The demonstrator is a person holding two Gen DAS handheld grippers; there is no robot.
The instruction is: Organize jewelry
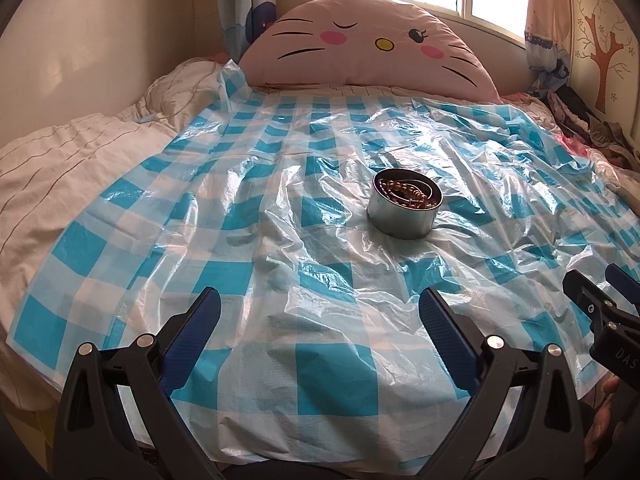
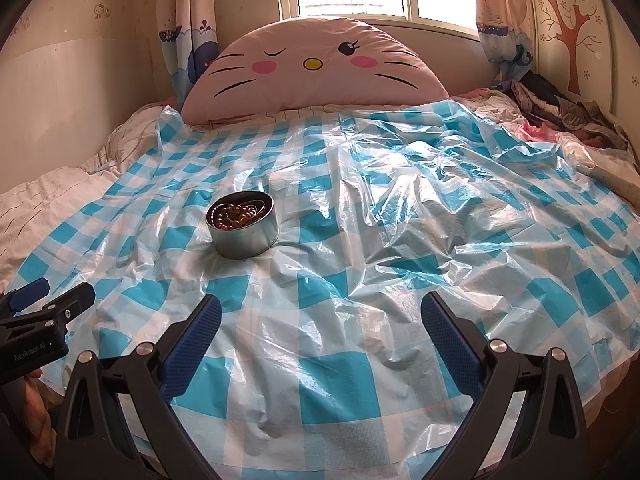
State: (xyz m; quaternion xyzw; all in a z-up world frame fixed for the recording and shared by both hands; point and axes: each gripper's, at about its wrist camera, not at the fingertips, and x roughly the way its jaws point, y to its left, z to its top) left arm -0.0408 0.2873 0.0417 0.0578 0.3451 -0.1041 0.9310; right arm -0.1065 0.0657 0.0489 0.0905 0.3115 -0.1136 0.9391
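Tin: a round metal tin (image 1: 406, 209) (image 2: 243, 225) stands upright on the checked plastic sheet, lid off.
Jewelry: a brown beaded string (image 1: 408, 192) (image 2: 237, 213) lies coiled inside the tin.
Sheet: blue-and-white checked plastic sheet (image 1: 256, 264) (image 2: 360, 280), crumpled, spread over the bed under the tin.
Left hand-held gripper (image 1: 320, 312) (image 2: 32, 290): well short of the tin on its near left side, fingers spread wide, holding nothing.
Right hand-held gripper (image 2: 321, 314) (image 1: 592, 280): well short of the tin on its near right side, fingers spread wide, holding nothing.
Pillow: a pink cat-face pillow (image 1: 368, 44) (image 2: 316, 72) beyond the tin, below the window.
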